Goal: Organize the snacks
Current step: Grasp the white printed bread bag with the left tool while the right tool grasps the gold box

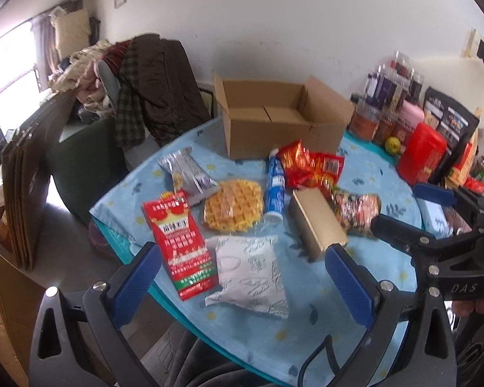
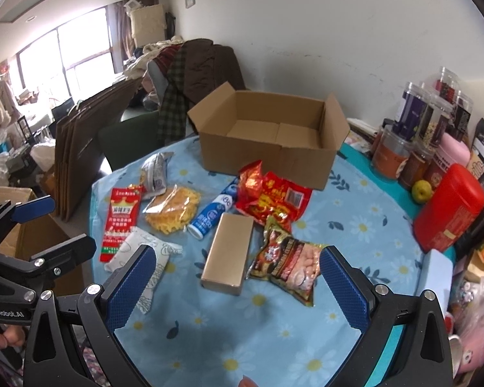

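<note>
1. We hold both grippers with jaws spread wide and empty above a round table [image 2: 364,225] draped in daisy-print blue cloth: left gripper [image 1: 242,277], right gripper [image 2: 235,280].
2. Glossy crinkled snack packets, a gridded waffle [image 1: 233,203] and a smooth gold box [image 2: 229,251] lie mid-table.
3. The gold box's long axis runs roughly 12 to 6 o'clock.
4. The blue-and-white bottle [image 2: 211,214] points its cap toward 7 o'clock.
5. An open corrugated cardboard box [image 2: 267,138] sits at 12 o'clock.

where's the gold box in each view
Left wrist: gold box right of centre, just above the right pad.
Right wrist: gold box near centre, between the pads.
Shared landmark: the blue-and-white bottle lies just to its left in both views.
</note>
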A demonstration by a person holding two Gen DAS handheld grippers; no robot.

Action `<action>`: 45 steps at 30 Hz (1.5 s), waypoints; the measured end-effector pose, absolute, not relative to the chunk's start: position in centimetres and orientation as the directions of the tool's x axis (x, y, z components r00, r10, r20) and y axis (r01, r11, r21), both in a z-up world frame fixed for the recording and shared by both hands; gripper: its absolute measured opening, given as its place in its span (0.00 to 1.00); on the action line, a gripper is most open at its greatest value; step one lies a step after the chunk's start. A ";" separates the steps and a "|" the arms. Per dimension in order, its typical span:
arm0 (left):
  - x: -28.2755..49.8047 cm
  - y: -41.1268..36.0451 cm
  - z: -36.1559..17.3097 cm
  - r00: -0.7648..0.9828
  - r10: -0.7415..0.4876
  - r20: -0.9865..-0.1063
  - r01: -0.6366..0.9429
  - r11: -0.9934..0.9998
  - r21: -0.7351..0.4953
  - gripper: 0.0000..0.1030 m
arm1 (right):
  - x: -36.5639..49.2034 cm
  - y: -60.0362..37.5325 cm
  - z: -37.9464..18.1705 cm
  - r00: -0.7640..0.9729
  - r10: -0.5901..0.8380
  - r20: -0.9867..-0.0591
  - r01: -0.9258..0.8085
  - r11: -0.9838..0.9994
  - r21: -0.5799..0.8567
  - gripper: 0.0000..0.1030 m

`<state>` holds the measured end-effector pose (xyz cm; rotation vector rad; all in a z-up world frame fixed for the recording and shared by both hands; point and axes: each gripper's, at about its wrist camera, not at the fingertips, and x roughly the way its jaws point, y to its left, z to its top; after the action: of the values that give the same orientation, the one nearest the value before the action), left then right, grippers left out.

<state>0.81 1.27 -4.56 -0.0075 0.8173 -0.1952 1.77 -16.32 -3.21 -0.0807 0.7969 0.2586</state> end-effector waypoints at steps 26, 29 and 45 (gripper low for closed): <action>6.1 0.2 -13.9 0.436 -0.241 -0.867 0.293 0.949 -0.117 0.90 | 5.8 -14.9 -10.7 0.549 0.159 -0.821 -0.211 0.976 0.049 0.77; 6.2 -0.1 -13.9 0.448 -0.233 -0.863 0.303 0.948 -0.099 0.76 | 6.5 -14.3 -11.4 0.521 0.168 -0.837 -0.221 0.974 0.058 0.67; 4.9 -2.2 -13.9 0.404 -0.307 -0.862 0.433 0.894 -0.115 0.59 | 3.8 -16.2 -12.9 0.479 0.182 -0.859 -0.129 0.982 0.136 0.43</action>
<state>4.86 -2.20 -13.85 0.1347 1.0568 -0.4690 3.76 -16.18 -12.86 0.0555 1.0550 0.1895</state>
